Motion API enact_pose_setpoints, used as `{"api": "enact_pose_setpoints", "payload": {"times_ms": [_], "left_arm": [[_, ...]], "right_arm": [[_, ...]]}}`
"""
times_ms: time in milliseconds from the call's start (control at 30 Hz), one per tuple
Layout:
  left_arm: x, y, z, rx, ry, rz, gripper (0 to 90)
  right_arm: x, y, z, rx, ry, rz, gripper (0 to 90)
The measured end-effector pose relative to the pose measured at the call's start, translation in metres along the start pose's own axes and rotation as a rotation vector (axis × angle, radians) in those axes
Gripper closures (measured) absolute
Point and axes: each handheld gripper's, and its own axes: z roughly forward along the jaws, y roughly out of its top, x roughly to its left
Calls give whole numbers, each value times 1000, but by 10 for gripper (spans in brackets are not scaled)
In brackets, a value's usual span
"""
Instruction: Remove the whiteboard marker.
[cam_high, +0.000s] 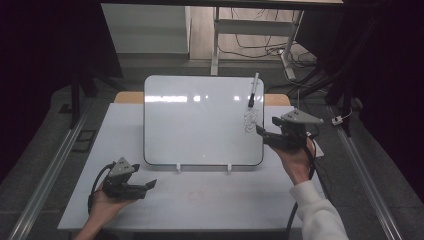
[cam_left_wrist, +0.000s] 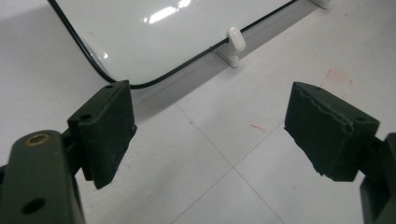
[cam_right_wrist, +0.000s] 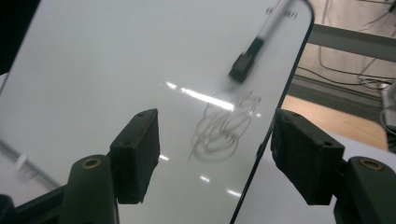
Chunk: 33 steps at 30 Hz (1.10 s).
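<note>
Both hand-held grippers gape empty: right hand-held gripper (cam_high: 265, 131) at whiteboard (cam_high: 200, 125) edge, left hand-held gripper (cam_high: 148, 186) apart.

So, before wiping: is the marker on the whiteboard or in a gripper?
On the whiteboard: the marker lies above the scribble, no jaws around it.

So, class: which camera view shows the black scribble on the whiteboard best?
The right gripper view: the scribble sits large between its jaws, loops distinct, below the marker on the whiteboard. The high view shows it small and faint. The left gripper view shows just the board's bottom corner.
</note>
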Motion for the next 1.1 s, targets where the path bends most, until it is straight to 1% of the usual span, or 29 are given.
{"api": "enact_pose_setpoints", "payload": {"times_ms": [67,233,367,467,500,533,600,700,767,833,933,1067,1100], "left_arm": [[-1,0,0,2,0,5,166],[-1,-2,2,7,-2,11,166],[-1,-2,3,7,-3,15,166],[-1,-3,2,3,-2,13,166],[-1,-3,2,3,-2,13,166],[-1,-3,2,2,-3,11,166],[0,-3,2,1,-4,10,166],[0,-3,2,0,-4,12,166],[-1,-3,2,1,-4,15,166],[-1,-4,3,0,-2,13,166],[-2,-4,3,2,-3,13,166],[-2,-4,4,5,-3,22,166],[-2,-4,4,5,-3,22,166]], "right_arm": [[-1,12,7,6,-24,4,324],[-8,33,25,20,-73,38,331],[-14,47,40,36,-118,39,343],[-18,59,50,34,-137,53,359],[-18,59,50,34,-137,53,359],[-19,66,56,37,-151,50,386],[-20,71,62,44,-165,48,409],[-20,77,72,57,-186,39,452],[-21,80,80,67,-198,43,466],[-23,82,86,70,-211,56,485],[-27,85,94,71,-212,93,510],[-30,86,103,78,-239,99,540],[-30,86,103,78,-239,99,540]]}}
